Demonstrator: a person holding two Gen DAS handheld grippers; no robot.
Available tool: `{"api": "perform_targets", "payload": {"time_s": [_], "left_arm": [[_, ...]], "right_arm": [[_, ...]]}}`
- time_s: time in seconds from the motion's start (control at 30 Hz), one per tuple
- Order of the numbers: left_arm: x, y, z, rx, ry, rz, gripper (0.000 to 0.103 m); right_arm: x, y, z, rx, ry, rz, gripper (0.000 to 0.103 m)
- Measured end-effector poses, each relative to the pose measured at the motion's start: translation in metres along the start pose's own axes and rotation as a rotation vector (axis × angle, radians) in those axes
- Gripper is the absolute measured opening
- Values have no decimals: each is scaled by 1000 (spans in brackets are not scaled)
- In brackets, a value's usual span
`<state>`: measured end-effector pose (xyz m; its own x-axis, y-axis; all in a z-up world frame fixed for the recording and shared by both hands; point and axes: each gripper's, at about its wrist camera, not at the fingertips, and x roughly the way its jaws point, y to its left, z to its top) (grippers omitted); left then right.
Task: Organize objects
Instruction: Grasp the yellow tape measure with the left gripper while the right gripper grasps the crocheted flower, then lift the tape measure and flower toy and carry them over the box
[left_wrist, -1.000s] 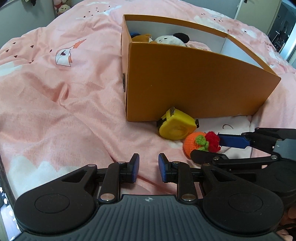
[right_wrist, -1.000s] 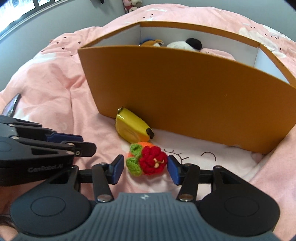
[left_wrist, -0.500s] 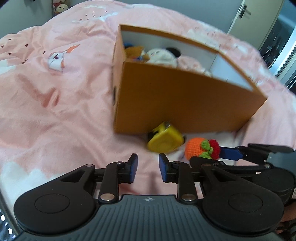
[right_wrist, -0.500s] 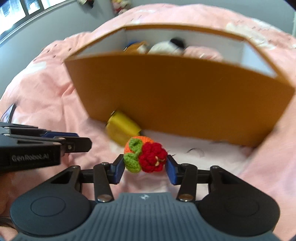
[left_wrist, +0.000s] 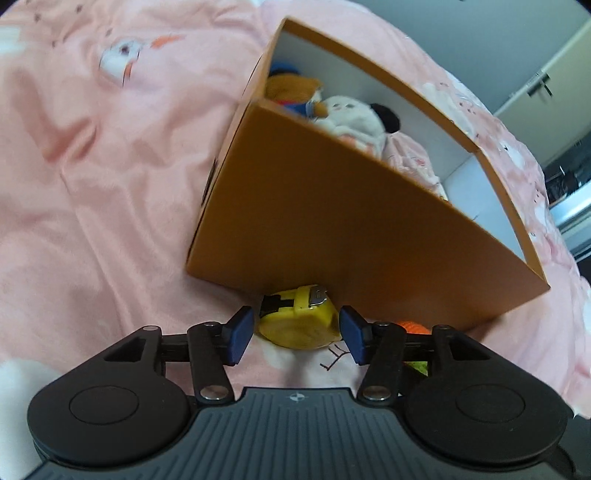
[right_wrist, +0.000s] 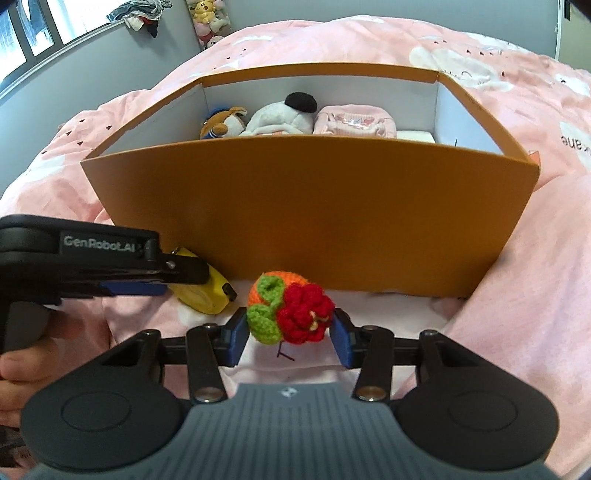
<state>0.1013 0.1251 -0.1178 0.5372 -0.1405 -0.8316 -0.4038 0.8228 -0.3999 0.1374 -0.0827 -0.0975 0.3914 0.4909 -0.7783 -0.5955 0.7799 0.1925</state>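
Note:
A yellow tape measure (left_wrist: 299, 321) lies on the pink bed against the front wall of an orange box (left_wrist: 332, 229). My left gripper (left_wrist: 297, 334) straddles it with its jaws opening; the tape measure sits between the blue pads, which do not press on it. A crocheted orange toy with a red flower and green leaves (right_wrist: 290, 314) is in my right gripper (right_wrist: 290, 339), shut on it just in front of the box (right_wrist: 306, 206). In the right wrist view the tape measure (right_wrist: 207, 295) is partly hidden under the left gripper's fingers.
Inside the box lie a brown plush dog (right_wrist: 221, 123), a white plush with a black ear (right_wrist: 284, 116) and a pink pouch (right_wrist: 354, 120). The rumpled pink bedspread (left_wrist: 92, 184) surrounds everything. A hand (right_wrist: 14, 365) holds the left gripper's handle.
My left gripper rolled, moved up to the tape measure and spread its jaws around it. My right gripper closed on the crocheted toy and carried it slightly right of the tape measure.

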Motion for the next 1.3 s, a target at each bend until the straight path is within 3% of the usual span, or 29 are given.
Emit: {"api": "perform_targets", "payload": {"time_s": [0.17, 0.4, 0.43, 0.87, 1.07, 1.3], "left_arm": [[17, 2, 1, -19, 17, -16, 69], [30, -2, 0, 22, 31, -1, 63], [30, -2, 0, 20, 31, -8, 60], [-3, -11, -12, 104, -13, 6, 59], [-40, -15, -23, 152, -95, -11, 59], [-96, -32, -29, 267, -280, -25, 59]], "right_arm": [[11, -3, 0, 13, 18, 21, 49], [22, -8, -1, 37, 51, 33, 49], [23, -8, -1, 39, 54, 34, 49], [11, 0, 0, 14, 24, 25, 49], [-21, 7, 2, -26, -64, 16, 49], [-64, 13, 7, -78, -215, 10, 49]]}}
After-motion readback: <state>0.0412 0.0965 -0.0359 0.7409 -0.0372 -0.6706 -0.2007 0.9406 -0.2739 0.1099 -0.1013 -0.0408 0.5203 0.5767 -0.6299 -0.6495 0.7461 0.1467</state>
